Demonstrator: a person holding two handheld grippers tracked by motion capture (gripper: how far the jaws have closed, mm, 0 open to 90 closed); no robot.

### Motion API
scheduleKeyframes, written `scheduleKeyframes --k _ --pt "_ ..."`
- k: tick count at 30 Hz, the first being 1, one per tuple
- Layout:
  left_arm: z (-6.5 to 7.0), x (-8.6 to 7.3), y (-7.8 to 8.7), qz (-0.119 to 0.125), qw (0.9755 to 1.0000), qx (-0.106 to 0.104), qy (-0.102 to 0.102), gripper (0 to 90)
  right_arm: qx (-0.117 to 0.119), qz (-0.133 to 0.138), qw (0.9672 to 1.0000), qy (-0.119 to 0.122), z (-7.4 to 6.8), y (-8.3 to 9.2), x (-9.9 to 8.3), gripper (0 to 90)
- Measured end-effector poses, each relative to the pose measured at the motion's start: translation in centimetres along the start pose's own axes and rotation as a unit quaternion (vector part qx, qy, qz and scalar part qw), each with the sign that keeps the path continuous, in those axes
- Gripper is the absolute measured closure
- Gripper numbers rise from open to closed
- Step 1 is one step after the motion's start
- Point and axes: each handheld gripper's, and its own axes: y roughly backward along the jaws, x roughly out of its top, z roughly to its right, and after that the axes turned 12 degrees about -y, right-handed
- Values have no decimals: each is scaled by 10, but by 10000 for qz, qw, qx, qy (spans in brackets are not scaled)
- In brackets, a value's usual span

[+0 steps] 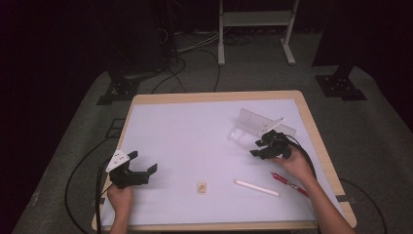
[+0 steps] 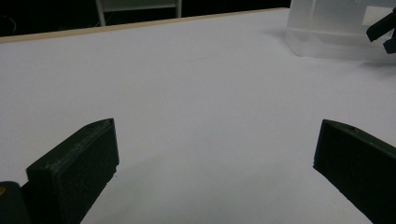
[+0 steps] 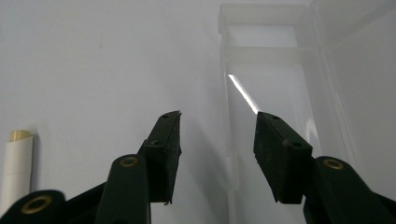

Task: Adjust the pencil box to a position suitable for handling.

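**Right tool lines up on the open clear case; nothing packed yet**

Nearest the person, the left tool [image 1: 141,174] rests low over the front left of the bench [image 1: 185,122], its jaws spread wide with bare white surface between them in the left gripper view; it holds and touches nothing. Just beyond, toward the middle of the front edge, a small tan block [image 1: 201,187] lies alone. To its right lie a white pen [image 1: 256,188] and, closer to the right edge, a red pen [image 1: 288,183], both flat on the bench and apart from either tool.

Farther back on the right, the right tool [image 1: 265,146] is at the clear plastic case [image 1: 258,127], which stands open with its lid tilted up. In the right gripper view its jaws stand partly apart, about half their spread, with the near edge of the case's tray [image 3: 261,93] running up between them. The pads do not look pressed onto the plastic, so I read it as a grasp being set up rather than made; whether a pad brushes the rim I cannot tell.

Judged from this, the work looks early: the case appears empty, and the pens and block are probably yet to go in.
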Motion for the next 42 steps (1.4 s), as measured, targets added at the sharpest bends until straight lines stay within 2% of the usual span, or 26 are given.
scheduleKeyframes --k 14,23,34,42 --pt "0 0 0 -1 10000 1 2 0 41 -299 9995 28 2 -10 7 627" --pt "0 0 0 11 10000 0 13 0 -38 -527 9986 85 2 -18 8 708" --pt "0 0 0 33 10000 6 27 0 -177 -685 9973 208 3 -24 6 773" --pt "0 0 0 35 10000 5 10 0 -234 -661 9972 278 4 -25 6 834"
